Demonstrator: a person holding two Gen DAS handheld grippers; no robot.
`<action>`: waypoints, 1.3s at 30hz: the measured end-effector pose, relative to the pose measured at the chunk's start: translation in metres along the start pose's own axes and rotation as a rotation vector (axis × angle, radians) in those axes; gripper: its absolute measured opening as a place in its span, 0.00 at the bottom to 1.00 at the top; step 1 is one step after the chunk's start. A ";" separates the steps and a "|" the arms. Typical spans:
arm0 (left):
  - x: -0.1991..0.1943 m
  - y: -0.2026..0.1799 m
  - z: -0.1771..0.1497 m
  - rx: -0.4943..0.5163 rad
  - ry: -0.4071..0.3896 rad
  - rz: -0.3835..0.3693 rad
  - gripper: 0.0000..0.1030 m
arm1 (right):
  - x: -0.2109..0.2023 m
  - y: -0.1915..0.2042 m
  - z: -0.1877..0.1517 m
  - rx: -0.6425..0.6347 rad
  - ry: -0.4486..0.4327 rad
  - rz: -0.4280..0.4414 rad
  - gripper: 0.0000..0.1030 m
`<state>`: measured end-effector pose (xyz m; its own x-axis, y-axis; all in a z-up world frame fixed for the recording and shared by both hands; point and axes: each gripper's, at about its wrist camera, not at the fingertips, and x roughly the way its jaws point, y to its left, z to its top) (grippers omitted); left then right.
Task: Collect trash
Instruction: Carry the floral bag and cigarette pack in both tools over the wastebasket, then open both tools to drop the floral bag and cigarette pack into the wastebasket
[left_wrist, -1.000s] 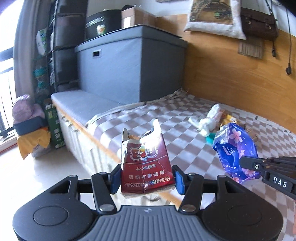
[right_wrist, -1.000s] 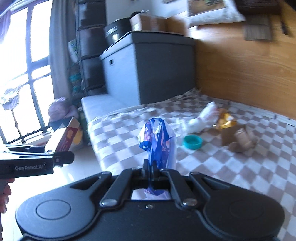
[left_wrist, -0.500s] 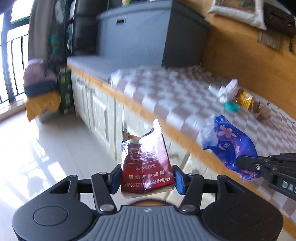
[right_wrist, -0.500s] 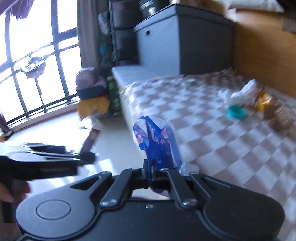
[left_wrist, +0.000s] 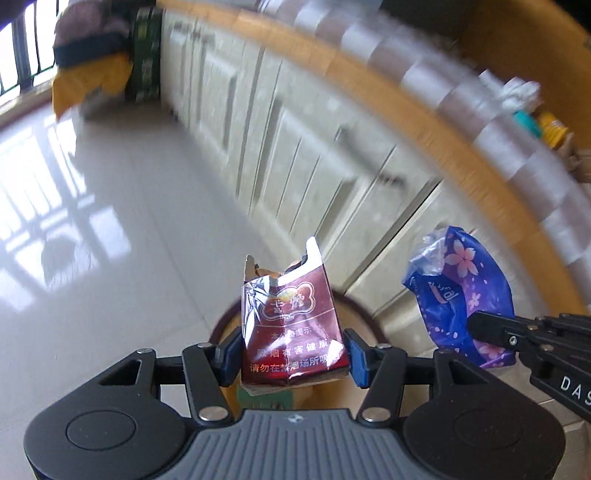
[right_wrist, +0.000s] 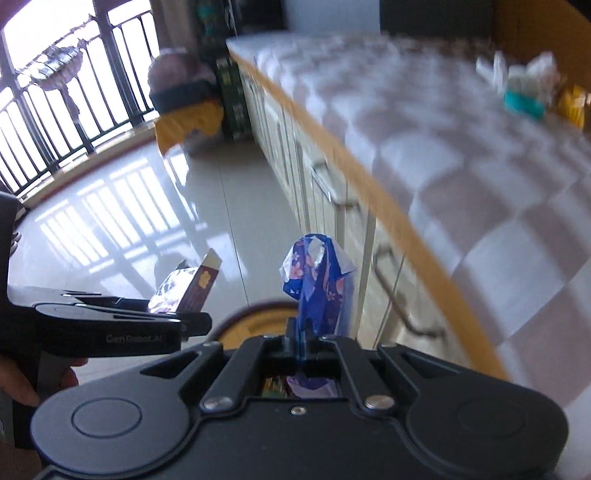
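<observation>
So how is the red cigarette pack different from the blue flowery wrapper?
The cigarette pack is stiff red card with a torn-open top; the blue wrapper is soft, crumpled plastic with pink blossoms. The pack sits in the left gripper between half-spread jaws; the wrapper is pinched in the right gripper's shut jaws. Both are held trash.

left gripper (left_wrist: 290, 356): black linkage frame, blue pads, silver screws, ribbed grey base
right gripper (right_wrist: 303, 341): black frame, "DAS" lettering

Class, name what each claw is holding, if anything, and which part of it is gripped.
Left claw: torn dark-red cardboard cigarette pack, clamped across its lower sides. Right claw: crumpled blue flowered plastic wrapper, pinched at its lower end.
</observation>
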<state>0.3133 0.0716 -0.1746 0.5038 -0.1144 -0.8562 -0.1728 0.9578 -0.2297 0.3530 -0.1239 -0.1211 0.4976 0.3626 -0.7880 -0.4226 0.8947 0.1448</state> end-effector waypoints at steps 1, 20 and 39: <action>0.008 0.004 -0.002 -0.026 0.032 -0.006 0.55 | 0.007 -0.001 -0.003 0.013 0.025 0.003 0.01; 0.069 0.009 -0.026 -0.028 0.242 0.013 0.55 | 0.101 -0.010 -0.034 0.222 0.249 0.018 0.05; 0.082 0.002 -0.027 0.012 0.281 0.036 0.76 | 0.099 -0.018 -0.034 0.209 0.271 -0.030 0.22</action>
<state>0.3314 0.0573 -0.2583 0.2433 -0.1472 -0.9587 -0.1753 0.9655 -0.1927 0.3840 -0.1131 -0.2221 0.2764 0.2775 -0.9201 -0.2329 0.9482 0.2160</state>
